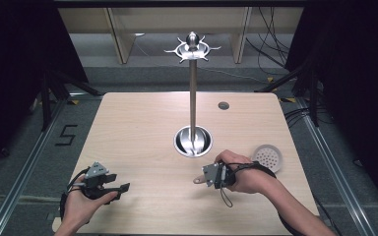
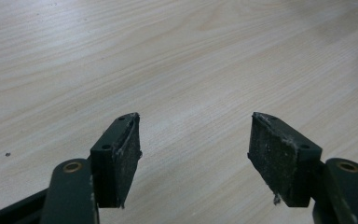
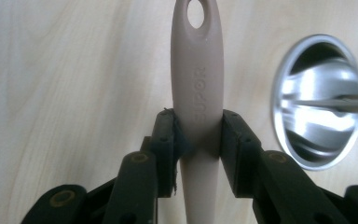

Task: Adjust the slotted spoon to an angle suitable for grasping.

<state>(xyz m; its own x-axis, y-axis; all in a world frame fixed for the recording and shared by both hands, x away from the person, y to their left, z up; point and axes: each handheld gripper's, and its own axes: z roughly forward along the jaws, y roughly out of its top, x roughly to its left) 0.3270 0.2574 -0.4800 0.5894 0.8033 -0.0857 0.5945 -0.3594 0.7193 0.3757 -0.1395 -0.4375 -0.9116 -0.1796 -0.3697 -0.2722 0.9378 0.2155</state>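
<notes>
a: utensil handle (image 3: 197,88), beige, hang-hole at its tip, pinched between the right gripper (image 3: 197,133) pads, above the tabletop (image 1: 142,128).
b: left gripper (image 2: 193,154)?
a: spread, nothing between, low over bare wood.
b: progress?
a: pick-up looks done. hanging it on the rack (image 1: 192,49) hooks likely remains; strainer (image 1: 267,157) lies untouched.

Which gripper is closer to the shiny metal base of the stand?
Right. The right gripper, holding a beige handle, is just in front of the base. The left gripper is farther off, toward the table's front-left.
</notes>
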